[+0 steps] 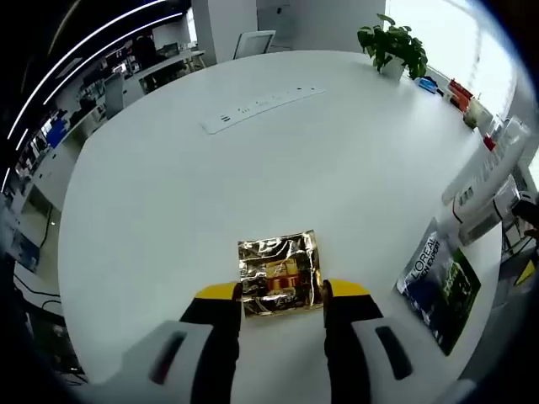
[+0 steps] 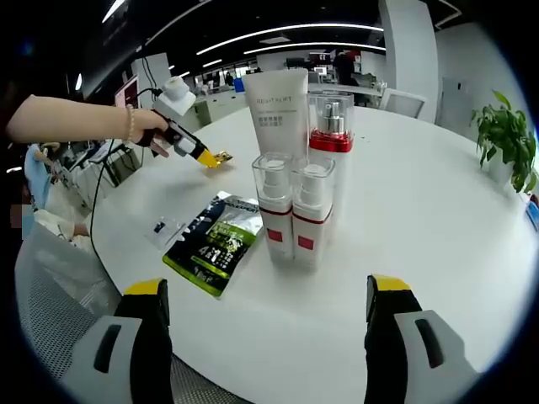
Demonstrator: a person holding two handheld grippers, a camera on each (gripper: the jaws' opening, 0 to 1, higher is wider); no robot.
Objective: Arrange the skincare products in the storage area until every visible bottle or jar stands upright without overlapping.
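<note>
Left gripper (image 1: 280, 296) low over the round white table (image 1: 168, 185). Its yellow-tipped black fingers (image 1: 221, 295) stand either side of a crinkled gold foil sachet (image 1: 279, 273) lying flat on the table; the sachet's near edge sits between the tips. I cannot tell whether the fingers press on it or just flank it.

In the left gripper view, to the right of the sachet, near the table edge: a flat blue-and-green printed packet (image 1: 440, 283), lying down. Beyond it, the white tube and bottles (image 1: 488, 181), stretched by the lens. Far side of the table: a long white power strip (image 1: 261, 108) and a green potted plant (image 1: 394, 44).

Right gripper (image 2: 265, 299): fingers (image 2: 389, 316) spread wide, holding nothing. The skincare group stands upright ahead of them, about centred on the gap, well apart from the tips: two clear pump bottles with red bands (image 2: 293, 215) in front, touching side by side; behind them a tall white tube (image 2: 276, 109) and a clear bottle with a red collar (image 2: 330, 126).

The printed packet (image 2: 215, 242) lies flat just left of the bottles. Further left in the right gripper view, a person's hand (image 2: 147, 126) holds the other gripper (image 2: 210, 159) at the sachet.
</note>
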